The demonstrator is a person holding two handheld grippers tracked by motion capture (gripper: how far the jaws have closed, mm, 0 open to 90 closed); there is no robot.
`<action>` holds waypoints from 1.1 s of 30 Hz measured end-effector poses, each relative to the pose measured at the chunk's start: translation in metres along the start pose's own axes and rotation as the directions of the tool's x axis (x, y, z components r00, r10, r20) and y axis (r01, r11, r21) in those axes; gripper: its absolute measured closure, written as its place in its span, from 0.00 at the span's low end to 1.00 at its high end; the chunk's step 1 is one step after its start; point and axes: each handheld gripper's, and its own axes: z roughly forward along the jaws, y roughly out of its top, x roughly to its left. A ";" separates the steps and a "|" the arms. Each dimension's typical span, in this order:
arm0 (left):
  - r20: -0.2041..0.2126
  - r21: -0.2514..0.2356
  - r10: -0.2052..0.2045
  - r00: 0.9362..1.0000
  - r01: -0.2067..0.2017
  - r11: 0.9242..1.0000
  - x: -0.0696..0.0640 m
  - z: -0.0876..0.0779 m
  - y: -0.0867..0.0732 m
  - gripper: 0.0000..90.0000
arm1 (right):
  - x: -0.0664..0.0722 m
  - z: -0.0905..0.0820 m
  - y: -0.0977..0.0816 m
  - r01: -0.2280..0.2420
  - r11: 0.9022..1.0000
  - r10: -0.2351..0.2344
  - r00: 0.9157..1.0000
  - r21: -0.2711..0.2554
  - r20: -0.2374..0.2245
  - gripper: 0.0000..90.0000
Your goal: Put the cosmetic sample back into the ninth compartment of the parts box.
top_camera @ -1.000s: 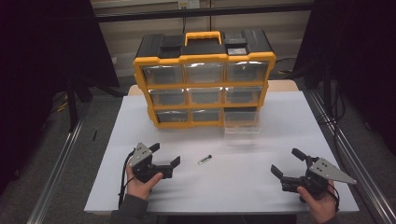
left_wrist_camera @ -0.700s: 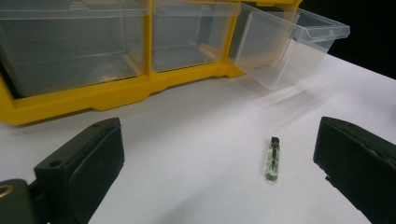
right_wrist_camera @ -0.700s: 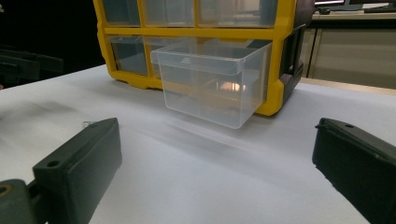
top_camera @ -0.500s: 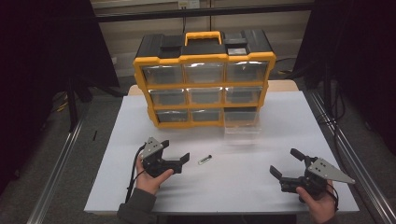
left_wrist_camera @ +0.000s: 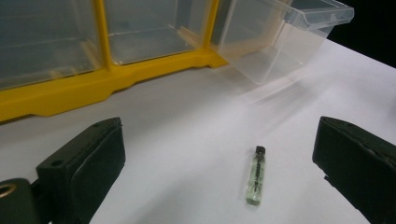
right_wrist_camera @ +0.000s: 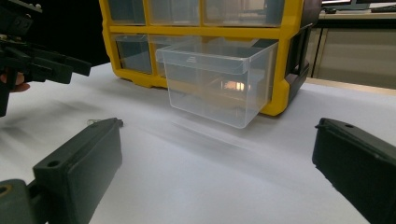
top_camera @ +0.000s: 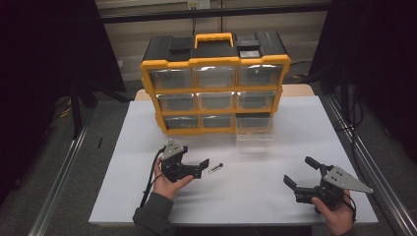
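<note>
A small clear vial (top_camera: pixel 215 168) with a dark cap lies on the white table (top_camera: pixel 275 157), in front of a yellow and black drawer organizer (top_camera: pixel 216 64). My left gripper (top_camera: pixel 200 168) is open just left of the vial and level with it. In the left gripper view the vial (left_wrist_camera: pixel 256 181) lies on the table between the spread jaws of that gripper (left_wrist_camera: pixel 219 140), nearer the right one, untouched. My right gripper (top_camera: pixel 301 172) is open near the front right of the table, with nothing between its jaws (right_wrist_camera: pixel 215 140). The organizer's bottom right clear drawer (top_camera: pixel 254 129) is pulled out and looks bare inside (right_wrist_camera: pixel 215 84).
The organizer's other clear drawers (top_camera: pixel 215 101) are pushed in. In the right gripper view the left gripper (right_wrist_camera: pixel 42 60) shows at the far left, and the vial's end (right_wrist_camera: pixel 93 122) peeks from behind the left jaw. Metal rails (top_camera: pixel 361 157) run along the table's sides.
My left gripper has moved right and a little forward, up to the vial. The right gripper has hardly moved. The vial and the drawer lie as before.
</note>
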 end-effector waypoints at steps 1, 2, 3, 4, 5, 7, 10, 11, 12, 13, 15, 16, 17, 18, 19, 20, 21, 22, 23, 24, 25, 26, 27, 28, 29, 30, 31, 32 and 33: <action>-0.003 0.012 -0.001 1.000 0.001 1.000 -0.001 0.003 0.000 0.03 | 0.000 0.000 0.000 0.000 1.000 0.000 1.000 0.001 -0.004 0.01; -0.003 0.012 -0.001 1.000 0.001 1.000 -0.001 0.003 0.000 0.03 | 0.000 0.000 0.000 0.000 1.000 0.000 1.000 0.001 -0.004 0.01; 0.012 0.025 0.002 1.000 -0.002 1.000 -0.001 0.005 0.000 0.03 | 0.000 0.000 0.000 0.004 1.000 -0.004 1.000 -0.001 -0.006 0.01; 0.012 0.025 0.002 1.000 -0.002 1.000 -0.001 0.005 0.000 0.04 | 0.000 0.001 0.000 0.007 1.000 -0.007 1.000 -0.002 -0.006 0.01; 0.017 0.030 -0.001 1.000 0.001 1.000 -0.001 0.007 0.001 0.04 | 0.000 0.001 0.000 0.010 1.000 -0.010 1.000 -0.005 -0.005 0.01; 0.011 0.034 -0.008 1.000 0.007 0.999 -0.001 0.008 0.001 0.05 | 0.001 0.001 0.000 0.009 1.000 -0.009 1.000 0.000 -0.009 0.01; 0.018 0.038 -0.002 1.000 0.001 0.999 -0.001 0.009 0.001 0.06 | 0.001 0.001 0.000 0.008 1.000 -0.008 1.000 -0.002 -0.008 0.01; 0.029 0.039 0.003 1.000 -0.004 0.999 -0.002 0.011 0.002 0.08 | 0.001 0.000 0.001 0.009 1.000 -0.009 1.000 -0.003 -0.006 0.01; 0.029 0.039 0.003 1.000 -0.004 0.999 -0.002 0.011 0.002 0.09 | 0.001 0.001 0.001 0.007 1.000 -0.007 1.000 -0.002 -0.007 0.01; 0.036 0.046 0.012 0.999 -0.014 0.999 -0.002 0.013 0.002 0.09 | 0.001 0.001 0.001 0.008 1.000 -0.008 1.000 -0.002 -0.007 0.01; 0.045 0.053 0.020 0.999 -0.022 0.998 -0.003 0.014 0.003 0.12 | 0.002 0.001 0.001 0.008 1.000 -0.008 1.000 0.000 -0.011 0.01; 0.045 0.053 0.020 0.999 -0.022 0.998 -0.003 0.014 0.003 0.13 | 0.002 0.001 0.001 0.008 1.000 -0.008 1.000 0.000 -0.011 0.01; 0.030 0.063 0.023 0.999 -0.025 0.998 -0.004 0.015 0.004 0.13 | 0.002 0.001 0.001 0.011 1.000 -0.011 1.000 0.000 -0.013 0.01; 0.046 0.067 0.019 0.999 -0.022 0.997 -0.005 0.018 0.005 0.16 | 0.002 0.002 0.001 0.007 1.000 -0.007 1.000 0.000 -0.013 0.01; 0.048 0.076 0.023 0.999 -0.027 0.997 -0.005 0.019 0.005 0.18 | 0.002 0.002 0.001 0.007 1.000 -0.007 1.000 0.000 -0.014 0.01; 0.048 0.076 0.023 0.999 -0.027 0.997 -0.005 0.019 0.005 0.20 | 0.002 0.002 0.001 0.007 1.000 -0.007 1.000 0.000 -0.014 0.01; 0.044 0.090 0.036 0.998 -0.040 0.995 -0.006 0.021 0.006 0.23 | 0.002 0.002 0.001 0.011 1.000 -0.011 1.000 -0.001 -0.012 0.01; 0.044 0.090 0.036 0.998 -0.040 0.995 -0.006 0.021 0.006 0.25 | 0.001 0.002 0.001 0.011 1.000 -0.011 1.000 -0.002 -0.012 0.01; 0.060 0.089 0.029 0.998 -0.034 0.995 -0.006 0.024 0.007 0.26 | 0.001 0.001 0.001 0.011 1.000 -0.011 1.000 -0.002 -0.011 0.01; 0.060 0.089 0.029 0.998 -0.034 0.995 -0.006 0.024 0.007 0.27 | 0.001 0.001 0.001 0.011 1.000 -0.011 1.000 -0.002 -0.011 0.01; 0.060 0.122 0.045 0.997 -0.052 0.991 -0.006 0.026 0.008 0.28 | 0.001 0.001 0.001 0.008 1.000 -0.008 1.000 -0.001 -0.013 0.01; 0.060 0.122 0.045 0.997 -0.052 0.991 -0.006 0.026 0.008 0.29 | 0.001 0.001 0.001 0.008 1.000 -0.008 1.000 -0.001 -0.013 0.01; 0.061 0.144 0.058 0.996 -0.066 0.987 -0.007 0.029 0.009 0.31 | 0.000 0.000 0.001 0.007 1.000 -0.007 1.000 0.002 -0.013 0.01; 0.061 0.144 0.058 0.996 -0.066 0.987 -0.007 0.029 0.009 0.33 | 0.000 0.000 0.001 0.007 1.000 -0.007 1.000 0.002 -0.013 0.01; 0.069 0.168 0.065 0.995 -0.076 0.983 -0.008 0.031 0.010 0.34 | 0.000 0.001 0.001 0.007 1.000 -0.007 1.000 -0.003 -0.012 0.01; 0.073 0.181 0.069 0.995 -0.081 0.980 -0.008 0.033 0.010 0.36 | 0.000 0.001 0.001 0.010 1.000 -0.010 1.000 -0.004 -0.010 0.01; 0.068 0.197 0.076 0.995 -0.089 0.976 -0.010 0.033 0.010 0.38 | 0.000 0.001 0.001 0.008 1.000 -0.008 1.000 -0.004 -0.009 0.01; 0.079 0.196 0.083 0.993 -0.097 0.976 -0.011 0.035 0.010 0.39 | 0.000 0.001 0.001 0.005 1.000 -0.005 1.000 -0.003 -0.011 0.01; 0.093 0.194 0.071 0.993 -0.088 0.977 -0.013 0.036 0.009 0.41 | 0.000 0.001 0.001 0.005 1.000 -0.005 1.000 -0.003 -0.012 0.01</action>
